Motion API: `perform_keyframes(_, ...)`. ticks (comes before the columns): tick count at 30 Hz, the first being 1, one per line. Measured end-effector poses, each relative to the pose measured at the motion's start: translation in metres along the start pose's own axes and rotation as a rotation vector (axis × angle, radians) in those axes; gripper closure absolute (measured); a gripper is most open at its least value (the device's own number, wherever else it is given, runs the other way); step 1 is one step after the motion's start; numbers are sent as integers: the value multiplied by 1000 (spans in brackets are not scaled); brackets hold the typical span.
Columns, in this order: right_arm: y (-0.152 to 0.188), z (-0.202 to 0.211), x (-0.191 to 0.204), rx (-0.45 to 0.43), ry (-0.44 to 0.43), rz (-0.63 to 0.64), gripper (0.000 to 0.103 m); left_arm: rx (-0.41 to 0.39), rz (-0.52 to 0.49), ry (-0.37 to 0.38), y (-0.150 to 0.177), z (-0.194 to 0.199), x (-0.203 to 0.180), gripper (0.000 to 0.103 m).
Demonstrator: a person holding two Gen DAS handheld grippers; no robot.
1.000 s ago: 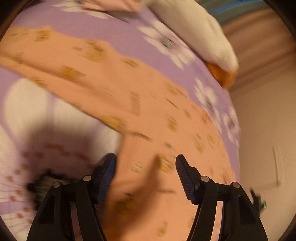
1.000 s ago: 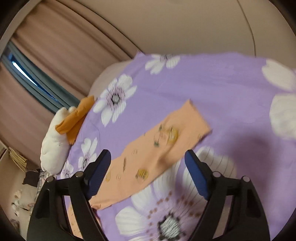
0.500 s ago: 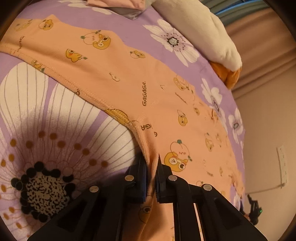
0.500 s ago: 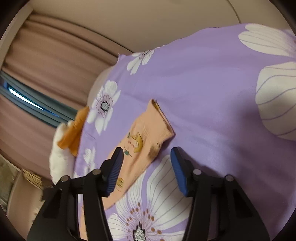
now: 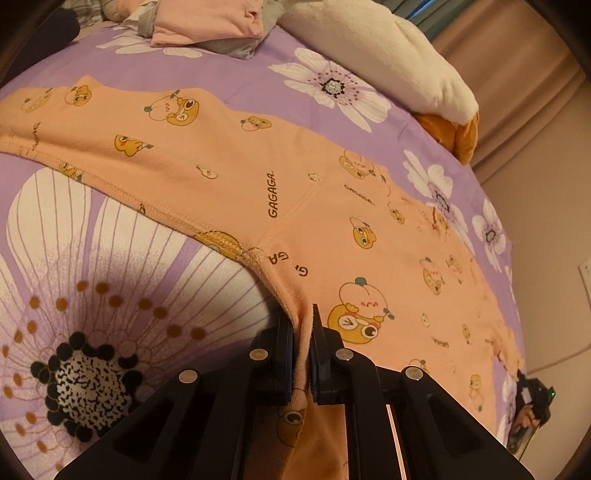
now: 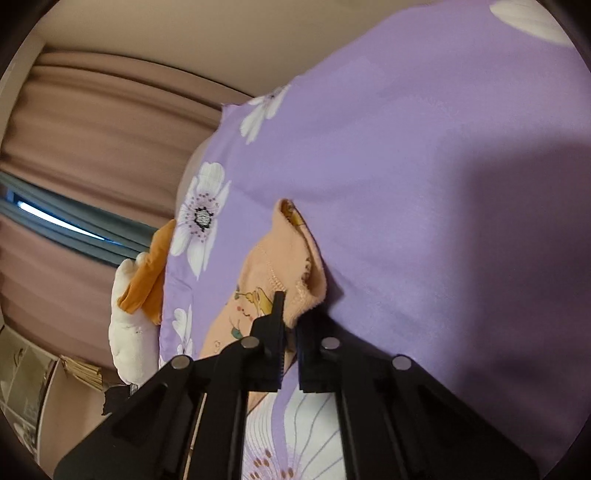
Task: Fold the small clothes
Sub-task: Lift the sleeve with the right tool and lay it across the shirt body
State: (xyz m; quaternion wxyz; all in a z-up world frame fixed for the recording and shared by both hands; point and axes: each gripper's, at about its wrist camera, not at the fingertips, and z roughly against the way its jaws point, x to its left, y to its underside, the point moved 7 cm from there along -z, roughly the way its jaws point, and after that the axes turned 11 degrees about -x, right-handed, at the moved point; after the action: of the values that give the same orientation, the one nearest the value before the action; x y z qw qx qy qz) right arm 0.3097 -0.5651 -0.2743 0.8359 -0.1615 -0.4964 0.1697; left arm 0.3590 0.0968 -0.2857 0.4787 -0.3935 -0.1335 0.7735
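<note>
- The left gripper (image 5: 302,325) is clamped on the peach-coloured garment (image 5: 295,192), its two dark pads pressed flat against a pinched-up ridge of cloth near the seam where the stitched hem bends.
- From that pinch the fabric rises in a narrow fold and then spreads out flat over the purple flowered bedsheet (image 5: 229,77), running away to the upper left and down to the lower right.
- The garment is printed with small cartoon animals and the word "GAGAGA", and lies on the sheet just beside a large white flower with a dark speckled centre.
- The right gripper (image 6: 290,325) is closed on another part of the same garment (image 6: 280,254): a hemmed edge is bunched between its jaws, with the cuff-like end curling up just past the tips.
- In the right wrist view the cloth in the grip is partly hidden by the fingers, so the gripped part is probably a leg or sleeve end, though I cannot tell which.
- A stack of folded pink and grey clothes (image 5: 207,22) sits at the far edge of the sheet, well apart from the garment.
- A white plush toy (image 5: 388,51) with an orange part lies along the bed's edge, near brownish curtains (image 6: 92,140).
- A strip of window shows between the curtains in the right wrist view.
</note>
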Motion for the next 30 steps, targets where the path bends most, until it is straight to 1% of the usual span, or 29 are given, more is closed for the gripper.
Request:
perform_keyframes(2,0,-1,2,-6,8,26,102,-3,1,-4,0,0,0,92)
perform_keyframes(7,-1,0,0,-14,3,31,102,-17,-15,-17,-2,-3,-4,92)
perform_keyframes(11,-1,-1,2,-14,11,47,102,-26,-75,-39,-1,-4,-9,92)
perform_keyframes(15,-1,4,5,-11,26,46,101,-47,-154,-92,-1,-4,-16,92)
perform_keyframes(16,0,6,8,-7,32,41,96,-56,-188,-112,1,-4,-19,91)
perform_keyframes(17,1,9,14,-7,31,41,96,-65,-221,-131,1,-4,-22,91)
perform_keyframes(18,2,11,25,-5,27,61,96,-71,-249,-149,2,-4,-25,91)
perform_keyframes(20,6,15,50,11,47,121,96,-72,-267,-158,2,-5,-26,91)
perform_keyframes(21,10,19,77,13,45,180,96,-69,-262,-154,2,-5,-25,91)
perform_keyframes(22,13,23,97,11,27,222,96,-65,-253,-144,1,-5,-24,91)
perform_keyframes(23,21,28,130,10,-6,287,96,-60,-246,-130,1,-5,-23,91)
perform_keyframes(25,38,34,177,17,-41,368,96,-55,-228,-98,1,-4,-20,91)
perform_keyframes(27,71,33,230,58,-96,437,96,-54,-204,-66,1,-2,-16,92)
perform_keyframes(28,89,32,252,81,-125,470,96,-54,-201,-63,2,-2,-17,92)
perform_keyframes(30,144,25,300,138,-185,561,96,-57,-222,-81,4,-2,-20,92)
